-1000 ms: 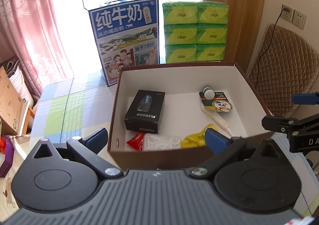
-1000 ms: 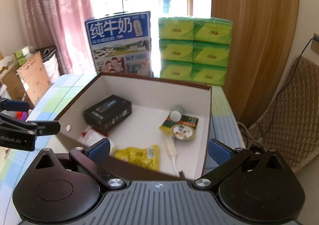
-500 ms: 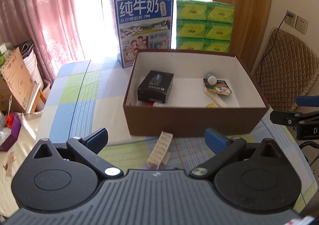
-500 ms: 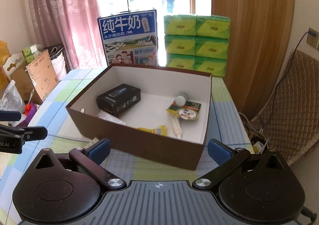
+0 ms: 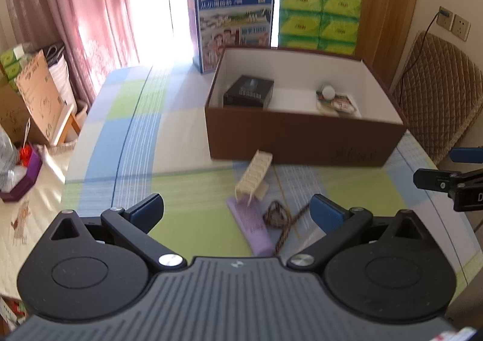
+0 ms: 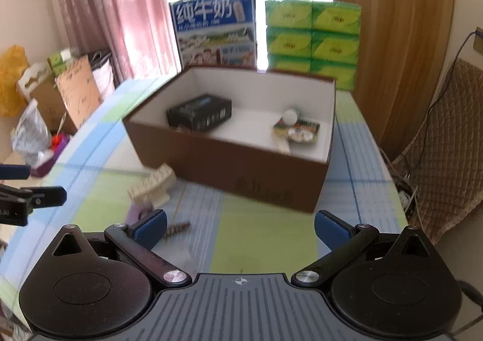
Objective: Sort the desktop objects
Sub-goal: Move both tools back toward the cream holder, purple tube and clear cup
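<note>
Clutter ahead in left wrist view: cream pill organizer (image 5: pixel 253 175) propped on purple bar (image 5: pixel 249 224), long axis running toward brown box (image 5: pixel 305 137), near end lowest; brown cord (image 5: pixel 279 220) touching alongside. Left gripper (image 5: pixel 237 209) wide open, empty. Risk, likely: snagging cord or toppling organizer when closing.

From right wrist view: organizer (image 6: pixel 154 184) lying slantwise just before box corner (image 6: pixel 229 166). Right gripper (image 6: pixel 240 227) spread wide, holding nothing.
</note>
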